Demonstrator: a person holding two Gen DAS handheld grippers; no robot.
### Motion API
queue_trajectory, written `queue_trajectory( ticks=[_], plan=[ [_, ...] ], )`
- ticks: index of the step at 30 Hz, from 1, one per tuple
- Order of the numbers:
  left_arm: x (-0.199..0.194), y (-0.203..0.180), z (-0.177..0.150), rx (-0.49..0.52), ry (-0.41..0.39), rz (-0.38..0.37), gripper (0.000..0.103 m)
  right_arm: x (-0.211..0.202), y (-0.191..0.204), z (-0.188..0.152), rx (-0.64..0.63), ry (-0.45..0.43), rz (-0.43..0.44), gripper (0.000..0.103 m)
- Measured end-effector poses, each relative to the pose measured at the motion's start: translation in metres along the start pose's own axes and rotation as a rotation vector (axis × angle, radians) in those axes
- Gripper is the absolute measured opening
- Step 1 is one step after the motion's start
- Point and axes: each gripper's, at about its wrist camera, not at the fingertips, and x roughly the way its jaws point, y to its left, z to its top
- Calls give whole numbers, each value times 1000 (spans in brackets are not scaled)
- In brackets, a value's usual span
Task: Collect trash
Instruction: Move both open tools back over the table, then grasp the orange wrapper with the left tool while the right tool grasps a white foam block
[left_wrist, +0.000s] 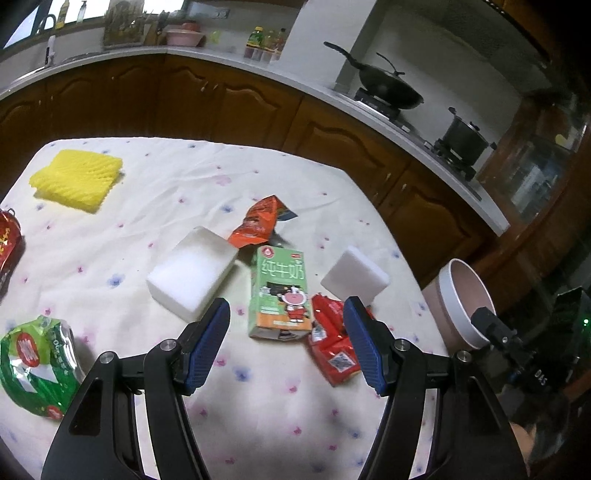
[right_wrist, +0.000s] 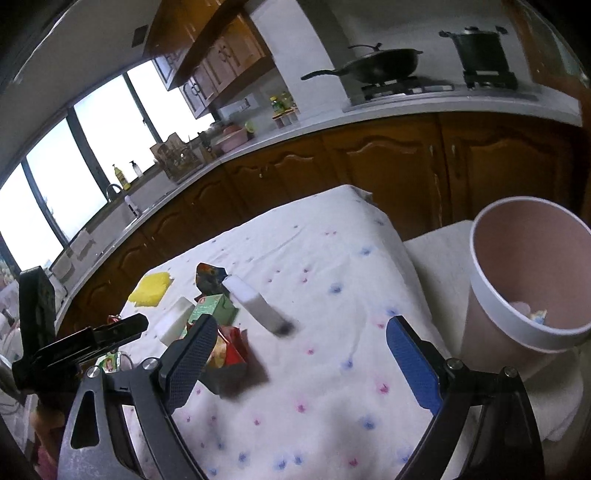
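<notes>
Over table: both grippers' fingers wide, empty.

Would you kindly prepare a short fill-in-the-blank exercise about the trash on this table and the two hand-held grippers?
1. The left hand-held gripper is open, and the ____ milk carton lies between its fingers.
2. The yellow foam net lies at the table's far ____ corner in the left wrist view.
3. The right hand-held gripper is open and holds ____.
4. The pink bin has a ____ rim.

Missing words: green; left; nothing; white
</notes>
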Motion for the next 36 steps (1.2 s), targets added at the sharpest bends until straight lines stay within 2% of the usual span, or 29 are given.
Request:
queue_trajectory(
  ticks=[8,12,19,23,27,29,32,34,35,36],
  plan=[
    [10,7,15,0,18,13,65,23,19,8,-56,24,35,93],
    [20,9,23,13,27,26,65,36,25,11,-82,46,50,86],
    [47,11,44,50,44,59,65,60,34,16,-127,96,54,80],
    [62,11,56,58,56,69,65,78,39,18,-160,133,56,74],
    [76,8,62,84,64,84,64,94,41,17,-186,172,50,60],
    [84,7,63,91,78,85,60,101,41,14,-191,188,47,56],
    [97,8,64,95,97,86,48,110,41,11,-191,208,43,46],
    [103,8,65,101,108,89,26,114,38,10,-184,218,42,39],
    [107,8,65,102,113,88,22,116,38,10,-180,222,42,29],
    [108,8,65,105,114,89,19,117,37,9,-177,225,41,27]
  ],
)
